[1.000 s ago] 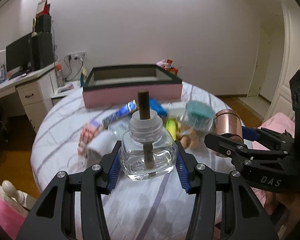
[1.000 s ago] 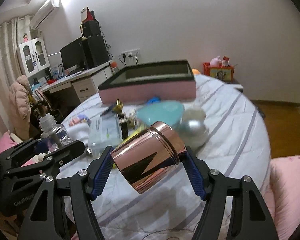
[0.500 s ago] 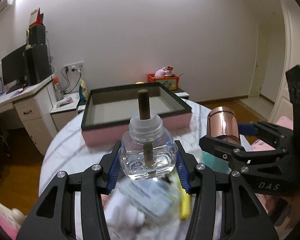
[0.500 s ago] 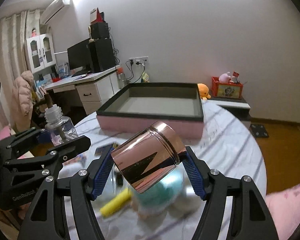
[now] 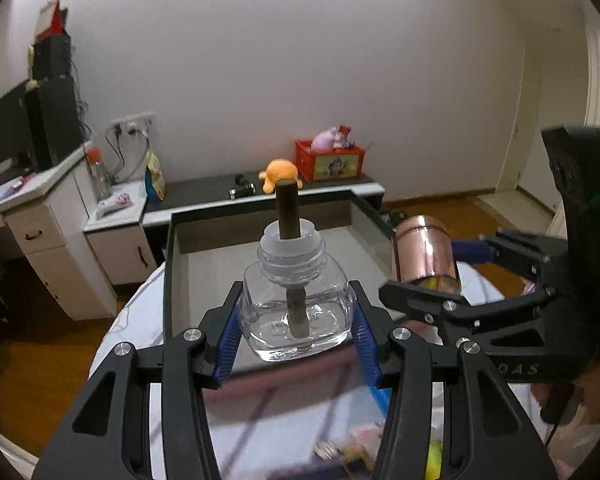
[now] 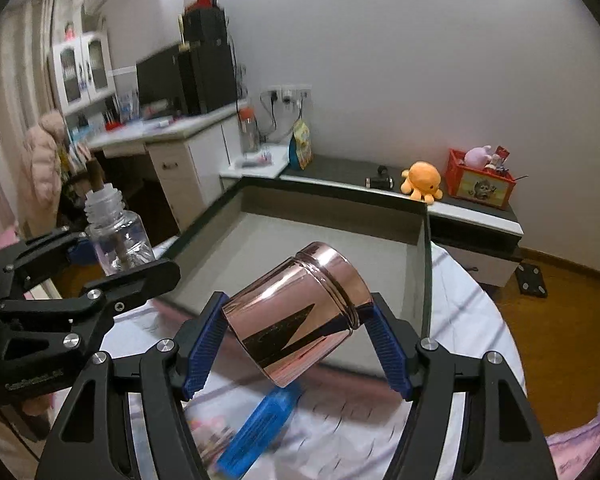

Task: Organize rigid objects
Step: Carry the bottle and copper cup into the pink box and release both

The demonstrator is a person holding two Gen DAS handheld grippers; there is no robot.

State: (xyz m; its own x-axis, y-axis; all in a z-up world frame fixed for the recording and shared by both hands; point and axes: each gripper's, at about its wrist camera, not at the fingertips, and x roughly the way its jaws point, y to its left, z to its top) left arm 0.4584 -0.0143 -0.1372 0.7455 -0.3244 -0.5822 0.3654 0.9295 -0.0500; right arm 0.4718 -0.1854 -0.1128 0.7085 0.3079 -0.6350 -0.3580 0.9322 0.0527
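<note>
**Bottle and copper cup held over the tray's near edge**

The left hand-held gripper [image 5: 296, 320] was clamped on a clear glass bottle [image 5: 296, 312], its blue pads pressing the bottle's two flat sides. The bottle stood upright between the fingers, with a frosted screw neck and a dark brown wick [image 5: 287, 208] rising out of the top and running down into the clear liquid. In the right wrist view the same bottle [image 6: 118, 246] showed at the left, held clear above the surface below.

The right hand-held gripper [image 6: 296, 340] was clamped on a shiny copper-coloured cup [image 6: 300, 316], gripped across its side walls. The cup lay tilted, its threaded rim end pointing up and to the right, away from the camera. From the left wrist view the cup [image 5: 424, 252] sat just to the right of the bottle, the two apart.

Both things hung over the near edge of a shallow square tray [image 5: 172, 280] with a dark rim, a pink outer wall and a grey floor [image 6: 332, 240]. The tray rested on a round counter [image 6: 472, 304] covered by a white cloth with faint stripes. Under the right hand-held gripper a blue packet [image 6: 256, 436] lay on the cloth, blurred, beside other small items too smeared to tell.

Beyond the tray ran a low shelf with an orange plush octopus [image 6: 422, 180] and a red toy crate [image 6: 480, 180]. A white desk [image 5: 40, 216] carrying a dark monitor [image 5: 4, 132] stood at the left.
</note>
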